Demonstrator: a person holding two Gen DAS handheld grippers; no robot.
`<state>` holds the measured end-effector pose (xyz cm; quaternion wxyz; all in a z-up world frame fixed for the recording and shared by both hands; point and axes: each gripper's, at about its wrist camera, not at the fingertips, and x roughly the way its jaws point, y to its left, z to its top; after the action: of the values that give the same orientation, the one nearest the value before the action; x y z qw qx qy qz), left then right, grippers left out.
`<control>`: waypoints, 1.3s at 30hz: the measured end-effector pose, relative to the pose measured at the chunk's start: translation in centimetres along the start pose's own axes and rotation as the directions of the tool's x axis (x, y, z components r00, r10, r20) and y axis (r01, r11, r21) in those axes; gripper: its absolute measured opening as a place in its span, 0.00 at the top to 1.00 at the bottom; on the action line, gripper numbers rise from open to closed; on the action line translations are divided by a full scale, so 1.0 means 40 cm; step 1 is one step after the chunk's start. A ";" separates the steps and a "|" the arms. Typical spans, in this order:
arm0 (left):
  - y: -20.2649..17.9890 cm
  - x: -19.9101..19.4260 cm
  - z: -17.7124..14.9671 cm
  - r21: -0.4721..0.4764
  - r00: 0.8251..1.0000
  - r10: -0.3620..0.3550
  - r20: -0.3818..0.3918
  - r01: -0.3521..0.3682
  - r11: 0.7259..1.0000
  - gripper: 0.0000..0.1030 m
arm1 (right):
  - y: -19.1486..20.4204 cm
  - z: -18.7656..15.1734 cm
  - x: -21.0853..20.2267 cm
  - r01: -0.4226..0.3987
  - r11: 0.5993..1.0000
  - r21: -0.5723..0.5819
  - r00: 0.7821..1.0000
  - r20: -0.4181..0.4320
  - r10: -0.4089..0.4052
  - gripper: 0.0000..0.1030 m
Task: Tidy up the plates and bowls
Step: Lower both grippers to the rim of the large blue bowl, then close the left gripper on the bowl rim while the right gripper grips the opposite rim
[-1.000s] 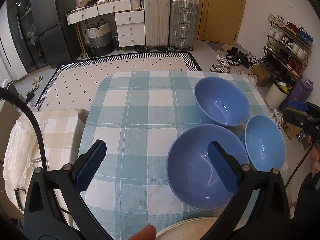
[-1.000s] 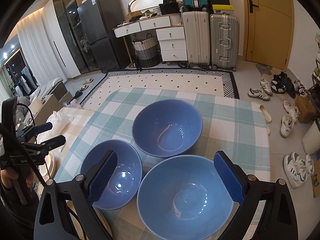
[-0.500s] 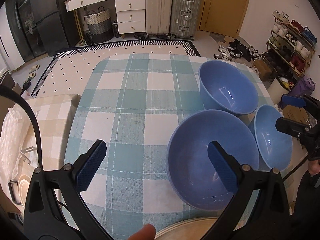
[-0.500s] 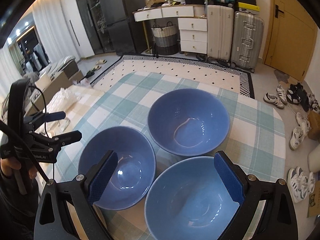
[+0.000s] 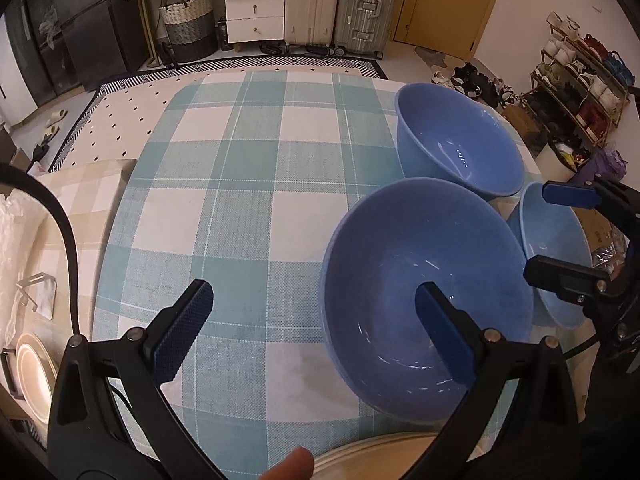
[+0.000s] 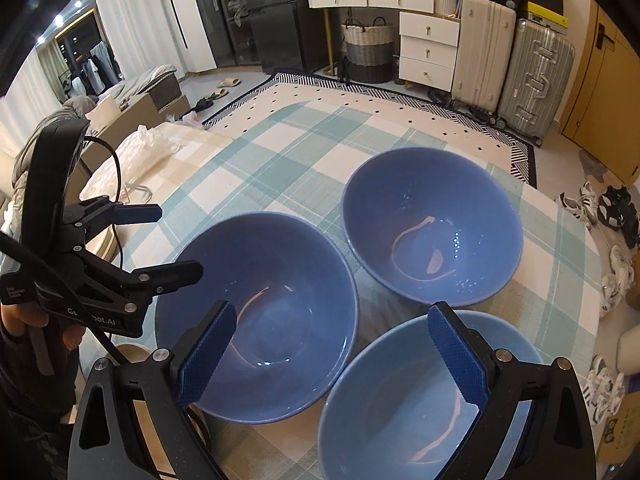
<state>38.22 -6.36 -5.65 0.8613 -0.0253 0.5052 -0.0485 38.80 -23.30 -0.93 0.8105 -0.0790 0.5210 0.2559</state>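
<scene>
So I've got three blue bowls clustered on the right side of the table [image 5: 248, 184], which is covered in a teal-and-white checked cloth. The big bowl [image 5: 424, 292] sits nearest me in the left view, the deep bowl [image 5: 460, 148] is behind it toward the far edge, and the lighter bowl [image 5: 556, 256] is at the right edge, just beside the other two. From the right view the same three: big bowl [image 6: 264, 316], deep bowl [image 6: 432, 232], lighter bowl [image 6: 420, 404].

My left tool [image 5: 312, 336] is spread wide and holding nothing, right finger over the big bowl, left finger over bare cloth. My right tool [image 6: 332, 356] is wide open too, empty, hanging over the gap between the big bowl and the lighter one.

There's a cream plate [image 5: 372, 456] at the near edge, and what looks like another plate [image 5: 32, 368] down left, hard to tell at the fisheye rim.

Room-wise: dotted rug [image 5: 120, 124] with a striped border, white drawers [image 5: 250, 4], wicker basket [image 5: 188, 20], two suitcases [image 5: 344, 0], wooden door [image 5: 452, 0], shoe rack [image 5: 580, 76] on the right.
</scene>
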 end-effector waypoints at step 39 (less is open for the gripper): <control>-0.016 0.104 -0.052 0.058 0.998 -0.028 -0.047 0.031 0.998 0.90 | 0.023 0.012 0.162 -0.011 0.995 -0.097 0.987 -0.161 -0.004 0.56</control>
<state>38.38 -7.45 -10.23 0.8490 -0.0064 0.5228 -0.0766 40.87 -20.17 -6.32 0.7603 -0.1380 0.5720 0.2751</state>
